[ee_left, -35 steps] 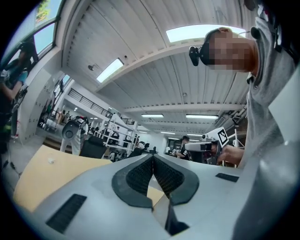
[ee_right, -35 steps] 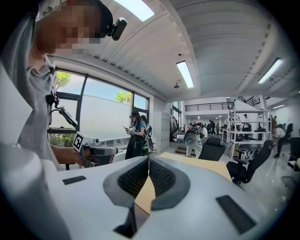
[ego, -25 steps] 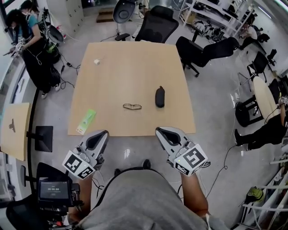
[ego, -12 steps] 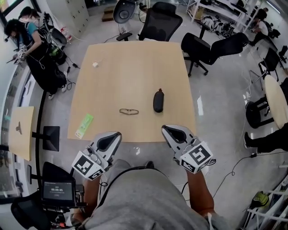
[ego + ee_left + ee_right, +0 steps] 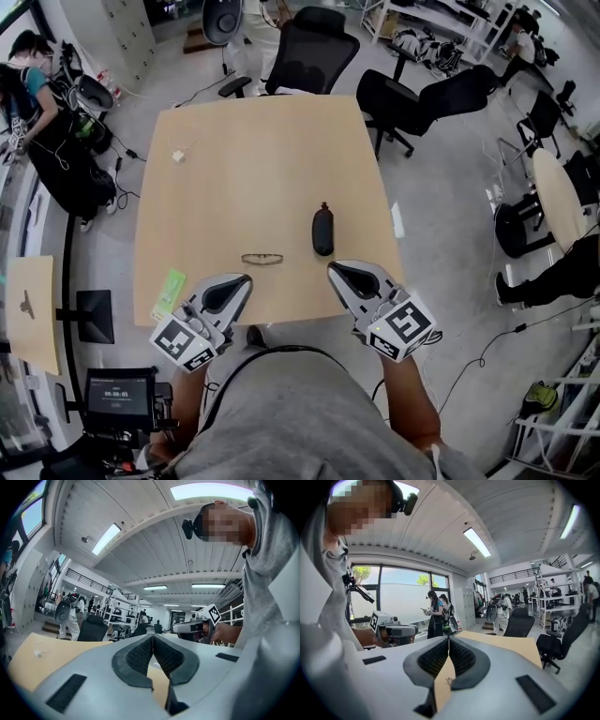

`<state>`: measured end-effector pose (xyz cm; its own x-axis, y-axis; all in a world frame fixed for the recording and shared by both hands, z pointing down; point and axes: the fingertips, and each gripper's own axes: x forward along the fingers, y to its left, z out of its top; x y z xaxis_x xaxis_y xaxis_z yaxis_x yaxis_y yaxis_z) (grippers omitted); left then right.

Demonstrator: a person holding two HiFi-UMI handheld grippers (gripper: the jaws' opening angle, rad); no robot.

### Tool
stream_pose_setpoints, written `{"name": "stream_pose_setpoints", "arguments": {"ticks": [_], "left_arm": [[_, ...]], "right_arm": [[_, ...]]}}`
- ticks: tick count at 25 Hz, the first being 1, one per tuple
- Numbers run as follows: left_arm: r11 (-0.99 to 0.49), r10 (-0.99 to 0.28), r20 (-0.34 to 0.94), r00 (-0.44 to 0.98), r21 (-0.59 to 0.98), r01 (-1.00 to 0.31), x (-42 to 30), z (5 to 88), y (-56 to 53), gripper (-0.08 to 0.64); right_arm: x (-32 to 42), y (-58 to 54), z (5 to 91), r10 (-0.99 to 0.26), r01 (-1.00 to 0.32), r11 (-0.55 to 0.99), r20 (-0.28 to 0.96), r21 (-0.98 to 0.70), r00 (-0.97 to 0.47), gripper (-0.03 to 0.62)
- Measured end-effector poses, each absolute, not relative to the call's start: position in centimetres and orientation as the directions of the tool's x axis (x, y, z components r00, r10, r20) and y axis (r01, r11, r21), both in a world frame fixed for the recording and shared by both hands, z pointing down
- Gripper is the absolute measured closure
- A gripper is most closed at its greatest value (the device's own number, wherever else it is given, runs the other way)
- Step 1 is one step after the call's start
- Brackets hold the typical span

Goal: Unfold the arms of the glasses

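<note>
The glasses [image 5: 262,259] lie flat on the pale wooden table [image 5: 253,159], toward its near edge and roughly midway between the two grippers' lines; they are a thin dark frame seen from above, and the arms look folded in behind the lenses, though at this size I cannot be certain; just to their right, apart from them, lies a dark elongated case [image 5: 322,232], its length running away from the person; a green packet [image 5: 170,289] sits at the table's near left edge, and a small white object [image 5: 177,157] with a thin cord rests far off toward the left side; the left gripper [image 5: 244,279] hangs over the near edge of the table, to the left of and nearer than the glasses, touching nothing; in the left gripper view its jaws [image 5: 153,637] meet at the tips with nothing between them; the right gripper [image 5: 334,268] hangs over the near edge too, just short of the case and clear of it; in the right gripper view its ribbed pads [image 5: 448,639] are pressed together, empty; black office chairs [image 5: 314,52] stand beyond the far edge of the table.
</note>
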<state>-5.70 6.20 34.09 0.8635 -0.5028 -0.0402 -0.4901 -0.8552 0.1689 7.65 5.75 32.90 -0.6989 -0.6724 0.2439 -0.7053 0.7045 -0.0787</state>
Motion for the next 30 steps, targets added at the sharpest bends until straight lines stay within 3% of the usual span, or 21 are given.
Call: {"name": "stream_pose_setpoints", "arguments": {"ticks": [13,23,30], "left_arm": [[-0.879,-0.41,-0.004,0.912,0.268,-0.394,-10.8,38.4,-3.3,0.554],[-0.84,-0.492,-0.041,0.869,0.285,-0.462,-4.5,37.1,-5.3,0.554],[-0.808,-0.544,0.034,0.838,0.249,-0.534,-0.8,37.3,-8.1,0.554]], "right_arm": [[0.8,-0.4,33.4,-0.683,-0.732,0.681,0.332,-0.033,-0.651,0.584],[5.0,-5.3,36.2,-0.599,-0.66,0.746,0.337,-0.094,-0.726,0.584],[8.1,-8.9,36.3,-0.543,-0.596,0.795,0.304,-0.115,-0.783,0.584]]}}
